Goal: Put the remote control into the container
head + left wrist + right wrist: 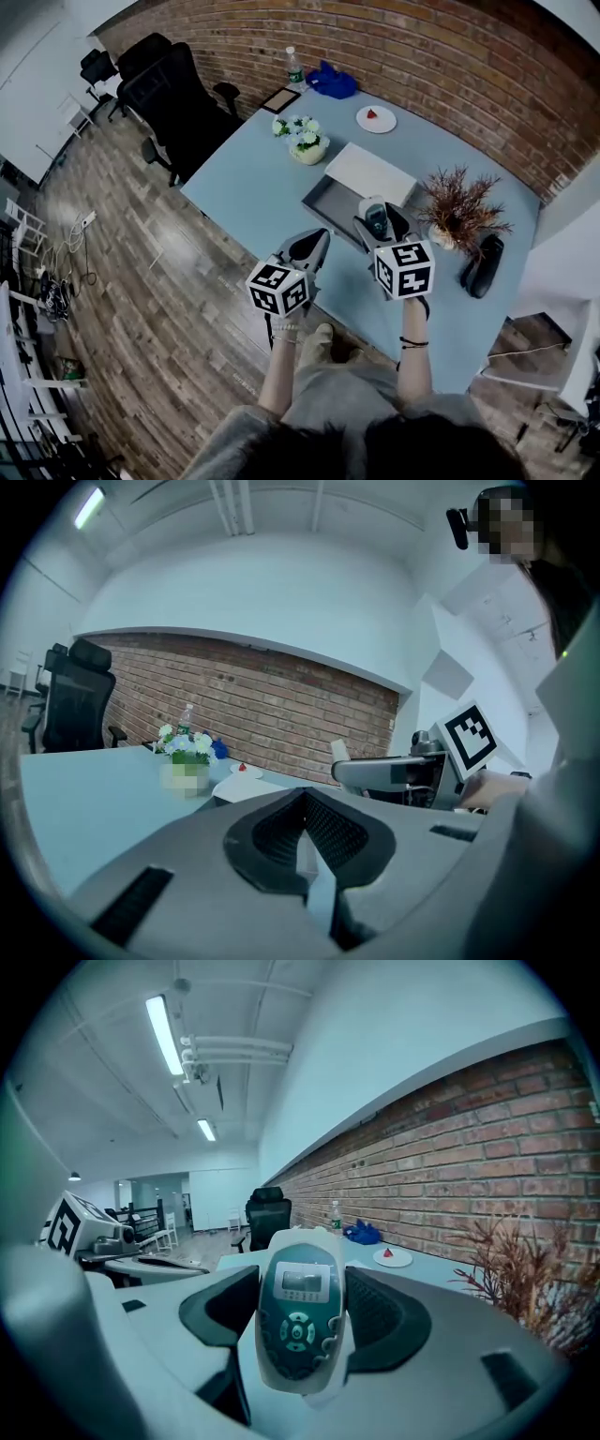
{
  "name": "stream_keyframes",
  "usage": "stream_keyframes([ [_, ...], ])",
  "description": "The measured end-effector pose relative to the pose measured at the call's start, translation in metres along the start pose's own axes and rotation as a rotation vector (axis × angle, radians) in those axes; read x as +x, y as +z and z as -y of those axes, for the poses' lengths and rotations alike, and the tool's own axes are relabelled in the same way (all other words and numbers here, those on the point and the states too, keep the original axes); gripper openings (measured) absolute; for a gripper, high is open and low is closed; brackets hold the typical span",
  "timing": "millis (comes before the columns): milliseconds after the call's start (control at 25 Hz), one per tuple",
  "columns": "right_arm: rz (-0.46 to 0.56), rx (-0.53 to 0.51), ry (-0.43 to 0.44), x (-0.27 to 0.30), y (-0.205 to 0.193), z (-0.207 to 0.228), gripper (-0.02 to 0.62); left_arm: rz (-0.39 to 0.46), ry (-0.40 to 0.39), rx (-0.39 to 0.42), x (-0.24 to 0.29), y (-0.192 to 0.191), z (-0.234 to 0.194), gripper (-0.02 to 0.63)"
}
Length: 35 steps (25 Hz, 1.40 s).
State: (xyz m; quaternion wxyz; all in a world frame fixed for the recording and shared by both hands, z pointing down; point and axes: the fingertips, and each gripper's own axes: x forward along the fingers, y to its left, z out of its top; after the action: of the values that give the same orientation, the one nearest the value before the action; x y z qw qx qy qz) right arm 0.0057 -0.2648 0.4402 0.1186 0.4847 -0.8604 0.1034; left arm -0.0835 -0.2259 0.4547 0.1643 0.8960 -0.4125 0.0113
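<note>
A white remote control (300,1326) with a dark teal face, a small screen and round buttons is upright between the jaws of my right gripper (302,1288), which is shut on it. In the head view the remote (377,218) and right gripper (379,223) hover over the near right end of the dark grey container (328,200), a shallow tray on the light blue table (244,192). My left gripper (315,242) hangs just left of it near the table's front edge; its jaws (305,834) are shut with nothing in them.
A white board (369,174) lies behind the tray. A flower pot (305,141), a plate (376,119), a blue cloth (333,82) and a bottle (294,66) stand further back. A dried plant (459,211) and a black object (483,267) are at the right. Black office chairs (178,94) stand left.
</note>
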Motion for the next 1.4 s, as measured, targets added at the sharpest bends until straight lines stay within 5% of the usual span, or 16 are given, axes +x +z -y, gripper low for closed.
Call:
stream_keyframes([
  [720, -0.095, 0.038, -0.138, 0.08, -0.018, 0.011, 0.287, -0.11, -0.185, -0.027, 0.047, -0.007, -0.077, 0.003],
  [1400, -0.346, -0.05, 0.058, 0.151, -0.073, 0.016, 0.287, -0.199, -0.125, -0.11, 0.076, -0.04, -0.1, 0.003],
])
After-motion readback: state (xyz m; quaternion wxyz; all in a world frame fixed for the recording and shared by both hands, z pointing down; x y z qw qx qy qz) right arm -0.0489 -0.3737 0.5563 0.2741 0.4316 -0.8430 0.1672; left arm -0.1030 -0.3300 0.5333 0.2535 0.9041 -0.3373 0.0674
